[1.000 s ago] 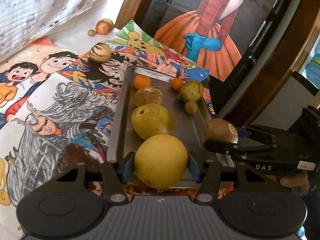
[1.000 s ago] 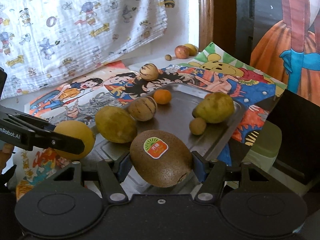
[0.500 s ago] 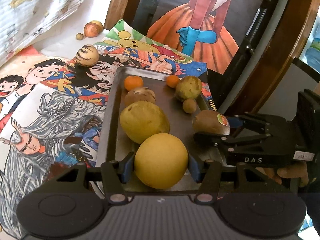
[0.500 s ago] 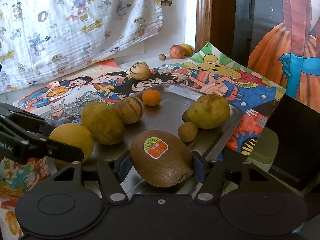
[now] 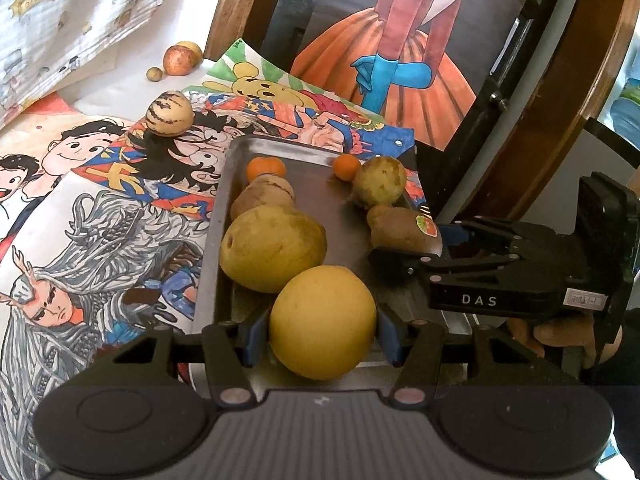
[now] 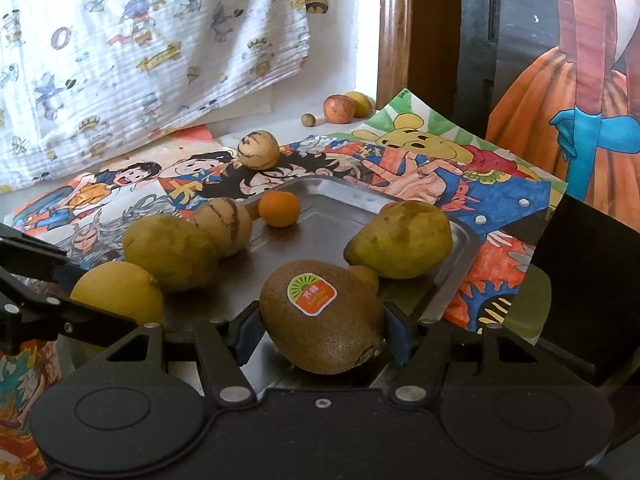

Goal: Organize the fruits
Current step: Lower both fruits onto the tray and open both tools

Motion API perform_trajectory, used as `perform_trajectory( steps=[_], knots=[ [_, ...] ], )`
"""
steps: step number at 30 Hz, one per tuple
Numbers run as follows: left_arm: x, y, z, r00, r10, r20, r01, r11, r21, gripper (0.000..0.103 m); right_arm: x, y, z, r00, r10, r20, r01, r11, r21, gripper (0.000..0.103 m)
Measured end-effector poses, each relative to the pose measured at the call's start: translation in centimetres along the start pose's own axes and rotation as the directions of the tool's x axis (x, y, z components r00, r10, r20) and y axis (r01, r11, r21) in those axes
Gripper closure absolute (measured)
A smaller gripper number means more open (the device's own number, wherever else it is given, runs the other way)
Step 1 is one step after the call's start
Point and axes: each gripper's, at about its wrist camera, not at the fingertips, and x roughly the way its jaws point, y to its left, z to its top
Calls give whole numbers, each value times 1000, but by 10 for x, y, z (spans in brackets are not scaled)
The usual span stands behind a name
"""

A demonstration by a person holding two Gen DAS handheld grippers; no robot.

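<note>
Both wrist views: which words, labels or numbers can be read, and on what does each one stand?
"DAS": white letters on the side of the right gripper.
Kiwi sticker: characters too small to read.
Small white tag on the right gripper: blurred, unreadable.

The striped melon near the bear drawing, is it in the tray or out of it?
Out. The striped melon sits on the cartoon drawings, beyond the metal tray's far rim, apart from the fruit inside.

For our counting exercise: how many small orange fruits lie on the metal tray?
2: one orange fruit at the far left corner of the tray, another at the far right beside a green pear. Others may hide behind larger fruit.
</note>
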Motion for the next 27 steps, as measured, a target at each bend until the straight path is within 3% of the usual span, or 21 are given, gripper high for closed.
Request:
perform_trajectory(
  steps=[14,20,27],
  knots=[
    [-3,1,-1,1000,11,1,-11,1000,-8,40,-3,3,-3,1000,-18,6,18,1000,5,37],
    [-13,-1,-5,1000,11,13,-11,1000,-7,31,-11,6,-3,999,-19,26,19,1000,-2,33],
    [-39,-4,-14,998,10,61,-10,1000,-8,20,-40,19,-5,997,-43,61,42,999,14,21]
  ],
)
